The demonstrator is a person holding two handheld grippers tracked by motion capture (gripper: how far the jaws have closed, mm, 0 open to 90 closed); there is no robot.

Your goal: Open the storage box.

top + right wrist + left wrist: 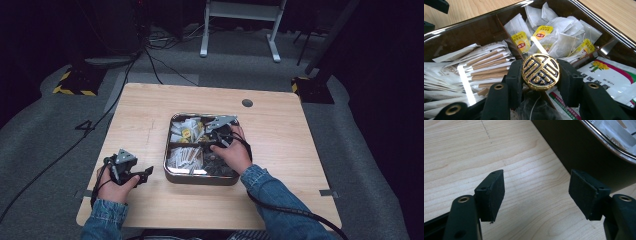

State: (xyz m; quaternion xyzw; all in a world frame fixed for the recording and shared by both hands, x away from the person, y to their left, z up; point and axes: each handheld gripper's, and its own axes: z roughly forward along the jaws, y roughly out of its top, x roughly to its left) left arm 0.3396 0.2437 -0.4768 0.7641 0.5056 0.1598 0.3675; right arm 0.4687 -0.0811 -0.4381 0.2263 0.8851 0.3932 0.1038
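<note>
1. Right tongs (540,75) clamped on a round gold knob (540,71) with dark inlay, one pad (515,77) on each side of it, the knob standing at the middle of the tray where the dividers cross.
2. Seen from the high view: right tongs (218,136) over the tray's centre, hand (231,155) reaching in from the tray's near right corner.
3. Tray (200,178) dark and metal-rimmed, set near the middle of the desk (140,105), split into four compartments.
4. Far of the knob in the right gripper view: white tea bags (554,35) with yellow tags, piled loosely.
5. Left of the knob there: long paper sachets (486,65) with brown stripes, lying stacked and roughly parallel.
6. Right of the knob: flat white packets (609,75) with a yellow flower print and green and red edging.
7. Nearest compartment, just under the tongs: dark, contents hard to make out.
8. Left tongs (144,175) resting on the desk left of the tray, well apart from the knob, held in the left hand (117,187).
9. Left tongs (536,192) standing wide with nothing between the pads, only bare wood below; tray wall (579,147) just beyond them at upper right, not touched.
</note>
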